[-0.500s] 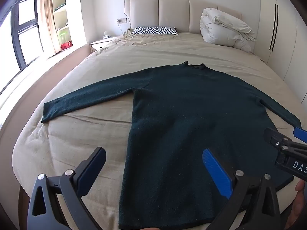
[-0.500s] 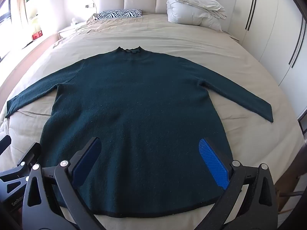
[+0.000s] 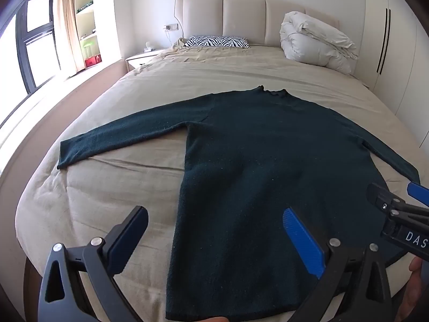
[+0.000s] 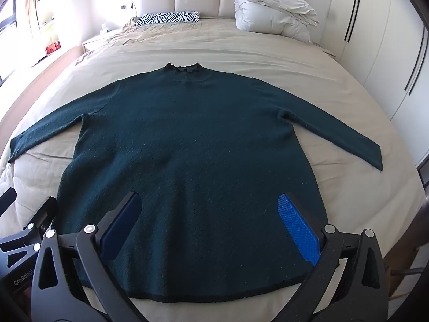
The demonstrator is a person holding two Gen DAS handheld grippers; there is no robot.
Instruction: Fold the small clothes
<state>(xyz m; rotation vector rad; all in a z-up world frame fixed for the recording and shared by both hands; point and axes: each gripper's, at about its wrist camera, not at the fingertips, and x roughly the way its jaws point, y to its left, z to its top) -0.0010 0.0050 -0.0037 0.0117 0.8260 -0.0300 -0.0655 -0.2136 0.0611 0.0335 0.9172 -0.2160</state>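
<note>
Two hand-held grippers with black frames and blue ribbed pads are seen above the near edge of a wide bed covered in a beige sheet (image 4: 268, 53). One dark green knitted long-sleeved sweater (image 4: 187, 147) is laid flat on that sheet, front spread, collar toward the padded beige headboard (image 3: 241, 18) and hem toward the cameras. Both sleeves are stretched out sideways, angled slightly toward the foot of the bed. The left gripper (image 3: 214, 244) is held over the sweater's left side edge, with one pad above the bare sheet and the other above the knit; its jaws are spread wide and nothing is pinched between them. The right gripper (image 4: 211, 225) is held over the lower body of the sweater, both pads above the fabric, jaws likewise spread wide with nothing clamped. Whether any pad touches the cloth cannot be told. Part of the right gripper is also visible at the right edge of the left wrist view. Near the headboard a zebra-striped pillow (image 3: 217, 41) is seen, and a folded white duvet (image 3: 316, 43) is piled beside it, well apart from the sweater.
</note>
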